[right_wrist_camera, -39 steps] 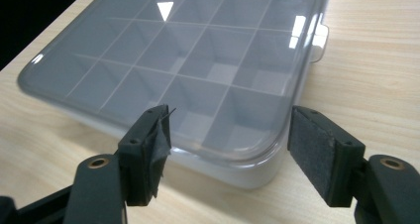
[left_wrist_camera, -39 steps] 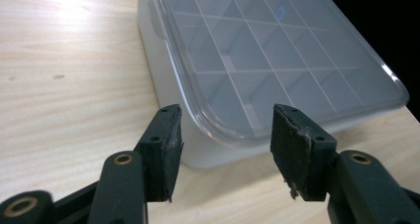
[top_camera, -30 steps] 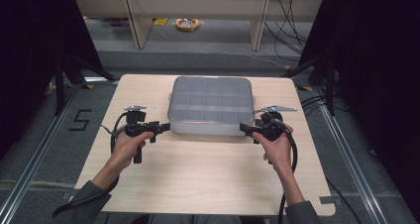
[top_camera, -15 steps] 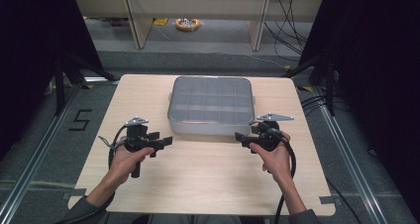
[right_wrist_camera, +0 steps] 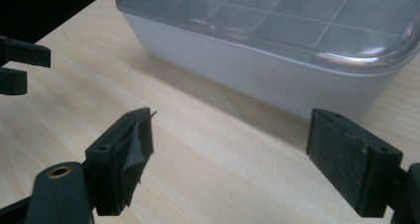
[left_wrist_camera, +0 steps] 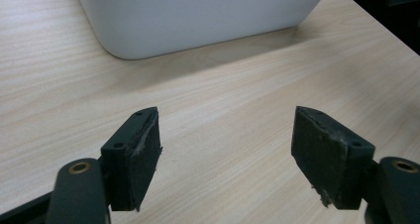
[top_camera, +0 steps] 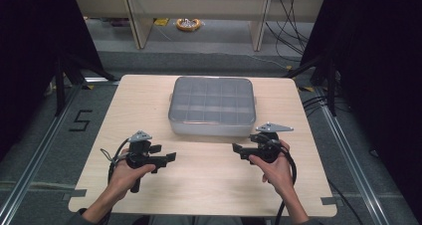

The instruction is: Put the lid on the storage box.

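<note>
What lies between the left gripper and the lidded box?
Only bare wooden table lies between the left gripper and the lidded box, as the left gripper view shows.

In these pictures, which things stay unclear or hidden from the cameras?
- Box contents: high view, the frosted lid blurs the compartments; too small to tell.
- Box top: left gripper view, cut off by the upper edge.
- Box far side: right gripper view, cut off by the upper edge.
- Yellow object on the floor: high view, too small to identify.

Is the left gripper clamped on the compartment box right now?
No. The left gripper has its jaws spread wide over bare table, with the compartment box standing apart beyond them.
</note>
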A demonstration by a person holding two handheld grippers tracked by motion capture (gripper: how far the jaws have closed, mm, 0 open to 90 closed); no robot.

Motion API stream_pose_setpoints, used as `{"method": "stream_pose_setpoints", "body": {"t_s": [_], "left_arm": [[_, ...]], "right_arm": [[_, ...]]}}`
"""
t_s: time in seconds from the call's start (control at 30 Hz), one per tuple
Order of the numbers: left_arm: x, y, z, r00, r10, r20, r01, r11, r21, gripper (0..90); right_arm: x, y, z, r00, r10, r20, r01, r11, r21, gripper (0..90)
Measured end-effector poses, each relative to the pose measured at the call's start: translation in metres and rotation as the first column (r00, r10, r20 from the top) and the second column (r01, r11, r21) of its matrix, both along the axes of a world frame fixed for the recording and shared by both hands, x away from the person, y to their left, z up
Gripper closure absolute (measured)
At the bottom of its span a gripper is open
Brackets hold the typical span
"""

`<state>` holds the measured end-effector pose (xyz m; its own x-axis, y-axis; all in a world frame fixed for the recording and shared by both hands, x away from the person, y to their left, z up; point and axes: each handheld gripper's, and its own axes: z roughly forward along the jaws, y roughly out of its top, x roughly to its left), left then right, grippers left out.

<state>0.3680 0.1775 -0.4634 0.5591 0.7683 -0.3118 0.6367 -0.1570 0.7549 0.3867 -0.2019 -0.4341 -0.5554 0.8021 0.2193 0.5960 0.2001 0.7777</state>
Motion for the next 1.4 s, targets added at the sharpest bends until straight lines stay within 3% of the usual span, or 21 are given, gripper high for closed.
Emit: {"method": "stream_pose_setpoints", "body": {"t_s": [0.17, 0.2, 0.27, 0.37, 0.6, 0.63, 0.7, 0.73, 0.8, 0.83, 0.9, 1.0, 1.03, 1.07, 1.1, 1.13, 1.23, 1.27, 1.3, 1.37, 1.4], "left_arm": [[-0.011, -0.005, -0.007, 0.9998, -0.017, 0.007, 0.017, 0.9997, 0.015, 26.2], [-0.016, -0.006, -0.01, 0.9989, -0.047, 0.001, 0.047, 0.9981, 0.041, 26.2], [-0.018, -0.008, -0.012, 0.9992, -0.041, 0.003, 0.041, 0.9988, 0.027, 26.1], [-0.024, -0.009, -0.015, 0.9969, -0.077, 0.013, 0.076, 0.9947, 0.069, 25.8], [-0.038, -0.013, -0.022, 0.9958, -0.088, 0.025, 0.086, 0.9935, 0.075, 25.1], [-0.041, -0.014, -0.024, 0.996, -0.086, 0.024, 0.084, 0.994, 0.07, 24.9], [-0.045, -0.015, -0.026, 0.9939, -0.107, 0.024, 0.105, 0.9917, 0.074, 24.8], [-0.048, -0.015, -0.027, 0.9934, -0.11, 0.031, 0.107, 0.9906, 0.085, 24.5], [-0.05, -0.014, -0.03, 0.9925, -0.119, 0.028, 0.117, 0.9892, 0.089, 24.5], [-0.051, -0.015, -0.031, 0.9936, -0.109, 0.027, 0.107, 0.9916, 0.073, 24.4], [-0.054, -0.014, -0.033, 0.9917, -0.124, 0.034, 0.121, 0.9881, 0.096, 24.1], [-0.058, -0.015, -0.034, 0.9927, -0.116, 0.033, 0.113, 0.9904, 0.079, 23.4], [-0.059, -0.013, -0.035, 0.9899, -0.136, 0.039, 0.132, 0.9866, 0.095, 23.1], [-0.061, -0.016, -0.036, 0.9933, -0.113, 0.026, 0.111, 0.9912, 0.073, 23.1], [-0.063, -0.016, -0.036, 0.9921, -0.12, 0.036, 0.117, 0.9897, 0.083, 22.9], [-0.064, -0.015, -0.036, 0.9901, -0.137, 0.032, 0.133, 0.9865, 0.095, 22.9], [-0.069, -0.018, -0.038, 0.9895, -0.14, 0.038, 0.136, 0.9872, 0.083, 22.6], [-0.071, -0.018, -0.038, 0.9887, -0.148, 0.027, 0.144, 0.985, 0.095, 22.4], [-0.073, -0.017, -0.038, 0.9882, -0.151, 0.027, 0.147, 0.9821, 0.118, 22.2], [-0.076, -0.019, -0.038, 0.9877, -0.153, 0.031, 0.149, 0.9838, 0.099, 21.8], [-0.077, -0.018, -0.038, 0.9841, -0.175, 0.033, 0.169, 0.977, 0.13, 21.5]], "right_arm": [[-0.008, 0.002, -0.006, 0.9999, 0.004, -0.014, -0.003, 1.0, 0.017, 18.2], [-0.011, 0.001, -0.007, 0.9999, 0.006, -0.016, -0.006, 1.0, 0.019, 18.2], [-0.011, -0.001, -0.008, 0.9998, 0.018, 0.004, -0.018, 1.0, -0.001, 18.2], [-0.017, 0.0, -0.011, 0.9999, 0.005, -0.016, -0.005, 1.0, 0.014, 17.9], [-0.03, 0.0, -0.019, 0.9986, 0.052, 0.003, -0.052, 0.999, 0.008, 17.1], [-0.034, 0.002, -0.019, 0.9984, 0.044, -0.035, -0.044, 0.999, 0.026, 17.0], [-0.036, 0.001, -0.023, 0.9984, 0.057, -0.003, -0.057, 0.998, 0.02, 16.8], [-0.041, 0.002, -0.024, 0.998, 0.058, -0.026, -0.057, 0.998, 0.017, 16.6], [-0.041, 0.001, -0.026, 0.9973, 0.072, -0.016, -0.072, 0.997, 0.011, 16.6], [-0.046, 0.002, -0.027, 0.9977, 0.051, -0.045, -0.05, 0.999, 0.018, 16.5], [-0.046, 0.0, -0.031, 0.997, 0.076, -0.014, -0.076, 0.997, 0.004, 16.6], [-0.051, -0.001, -0.033, 0.9961, 0.082, -0.034, -0.081, 0.997, 0.018, 16.5], [-0.056, 0.0, -0.034, 0.9964, 0.06, -0.059, -0.058, 0.998, 0.031, 16.5], [-0.056, 0.0, -0.034, 0.9964, 0.06, -0.059, -0.058, 0.998, 0.031, 16.5], [-0.057, -0.001, -0.035, 0.9972, 0.065, -0.036, -0.064, 0.998, 0.021, 16.5], [-0.059, -0.001, -0.035, 0.996, 0.068, -0.058, -0.067, 0.997, 0.024, 16.5], [-0.063, -0.004, -0.038, 0.9962, 0.082, -0.028, -0.082, 0.997, -0.004, 16.5], [-0.066, -0.002, -0.039, 0.9957, 0.083, -0.042, -0.082, 0.996, 0.021, 16.5], [-0.067, -0.003, -0.04, 0.9957, 0.088, -0.03, -0.088, 0.996, 0.004, 16.5], [-0.071, -0.003, -0.042, 0.9946, 0.097, -0.037, -0.097, 0.995, -0.008, 16.5], [-0.073, -0.003, -0.042, 0.9943, 0.095, -0.048, -0.095, 0.995, 0.002, 16.5]]}}
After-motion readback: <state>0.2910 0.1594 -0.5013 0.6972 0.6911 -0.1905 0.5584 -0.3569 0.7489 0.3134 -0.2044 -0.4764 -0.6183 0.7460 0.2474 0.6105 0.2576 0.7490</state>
